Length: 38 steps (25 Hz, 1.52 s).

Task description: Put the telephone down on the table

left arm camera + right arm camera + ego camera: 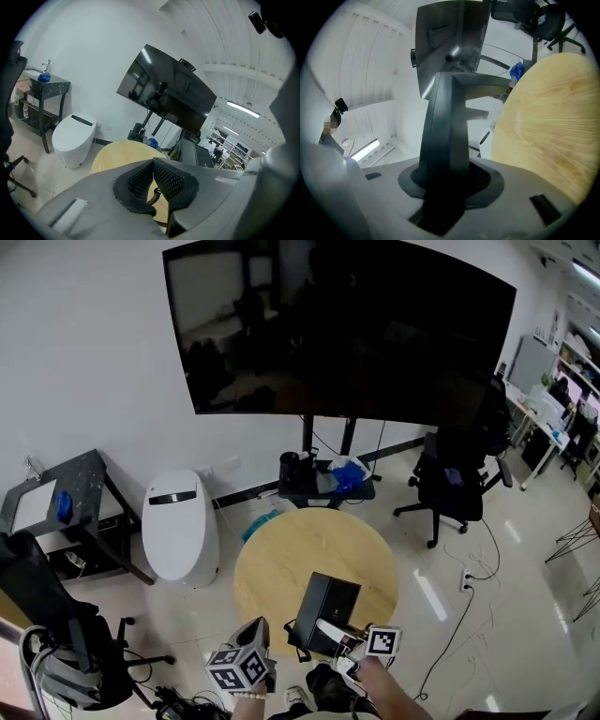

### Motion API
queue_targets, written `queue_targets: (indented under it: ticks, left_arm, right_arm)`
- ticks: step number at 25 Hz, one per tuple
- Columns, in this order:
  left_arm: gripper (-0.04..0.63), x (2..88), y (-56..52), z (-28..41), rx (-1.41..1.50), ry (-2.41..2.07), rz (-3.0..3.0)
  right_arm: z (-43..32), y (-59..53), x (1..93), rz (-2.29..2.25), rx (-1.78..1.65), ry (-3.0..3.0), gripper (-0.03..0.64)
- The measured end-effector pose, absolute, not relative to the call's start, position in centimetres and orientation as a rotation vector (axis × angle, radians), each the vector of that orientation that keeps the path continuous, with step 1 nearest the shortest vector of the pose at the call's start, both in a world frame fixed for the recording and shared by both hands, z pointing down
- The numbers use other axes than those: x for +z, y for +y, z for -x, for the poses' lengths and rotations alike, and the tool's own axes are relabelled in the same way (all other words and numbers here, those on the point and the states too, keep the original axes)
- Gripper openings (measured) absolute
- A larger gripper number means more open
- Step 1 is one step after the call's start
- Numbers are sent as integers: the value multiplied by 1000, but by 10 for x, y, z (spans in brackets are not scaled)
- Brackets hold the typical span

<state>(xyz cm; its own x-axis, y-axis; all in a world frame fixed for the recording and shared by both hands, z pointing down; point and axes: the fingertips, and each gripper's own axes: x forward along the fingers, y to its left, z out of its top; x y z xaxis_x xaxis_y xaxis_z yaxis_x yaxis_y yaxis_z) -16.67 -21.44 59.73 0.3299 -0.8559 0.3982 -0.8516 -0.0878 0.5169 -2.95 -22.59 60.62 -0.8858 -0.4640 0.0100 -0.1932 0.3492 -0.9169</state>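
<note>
The telephone (328, 607) is a black, flat-sided block, clamped at its near end between the pads of my right gripper (336, 634) and tilted. It sits over the near edge of the round, light-wood table (281, 563). Whether it touches the top I cannot tell.

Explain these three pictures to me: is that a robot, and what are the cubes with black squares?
No robot: a person holds a hand tool with two jaws in each hand; the marker cubes belong to those tools. The head view is from a camera on the person's head, looking down on a round wooden table. The other two come from cameras riding on each tool. The right gripper has its jaws clamped on a black telephone, over the table's near edge. The left gripper has its jaws together, holding nothing I can make out.
</note>
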Motion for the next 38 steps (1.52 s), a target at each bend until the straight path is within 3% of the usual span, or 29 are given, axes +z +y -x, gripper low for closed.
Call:
queue_targets:
  ticks: [10, 23, 38]
  left_arm:
    - [-14, 621, -234, 178, -1, -1541, -1823]
    - [-14, 648, -252, 150, 79, -1485, -1790]
    - [-14, 659, -262, 147, 102, -1496, -1752]
  right_arm:
    - [73, -281, 657, 325, -1641, 2519, 164]
    - [57, -330, 754, 295, -1785, 2604, 164]
    - [40, -335, 789, 336, -1843, 2627, 164]
